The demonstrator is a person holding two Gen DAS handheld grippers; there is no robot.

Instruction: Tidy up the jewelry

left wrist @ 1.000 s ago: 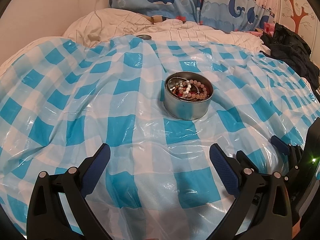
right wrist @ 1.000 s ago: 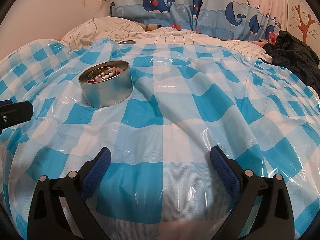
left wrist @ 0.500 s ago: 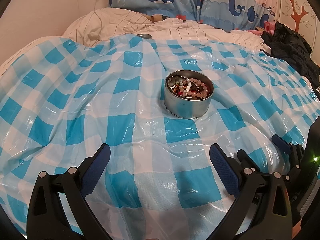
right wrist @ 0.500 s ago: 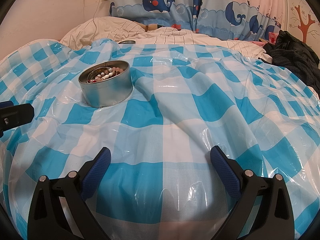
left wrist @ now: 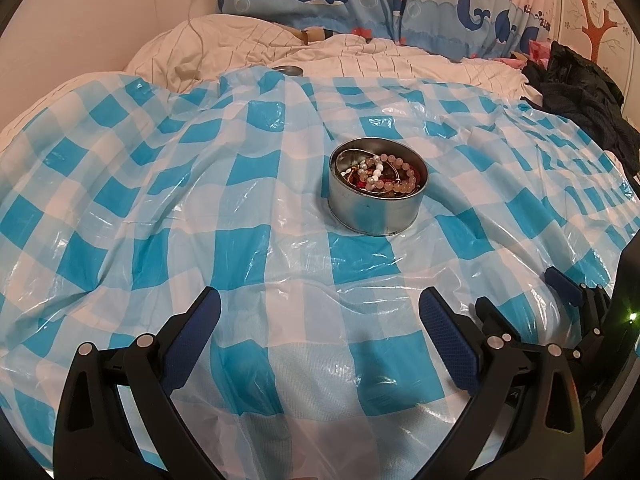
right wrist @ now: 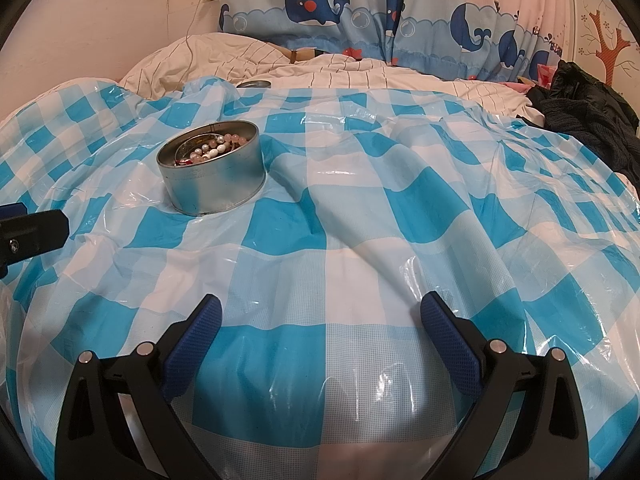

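A round metal tin (left wrist: 376,208) stands on the blue-and-white checked plastic sheet (left wrist: 240,248) and holds a heap of bead bracelets (left wrist: 384,174), pink, white and red. In the right wrist view the tin (right wrist: 214,184) is at the left, with the beads (right wrist: 212,152) showing over its rim. My left gripper (left wrist: 320,300) is open and empty, well short of the tin. My right gripper (right wrist: 320,312) is open and empty, to the right of the tin; it also shows at the right edge of the left wrist view (left wrist: 568,292).
The sheet covers a bed with a white striped quilt (left wrist: 360,56) behind. A small round metal lid (left wrist: 287,70) lies at the sheet's far edge. Dark clothes (left wrist: 584,96) are piled at the right. A whale-print curtain (right wrist: 360,8) hangs behind.
Both grippers have hardly moved; the left wrist view has drifted very slightly. The tin and beads have not moved.
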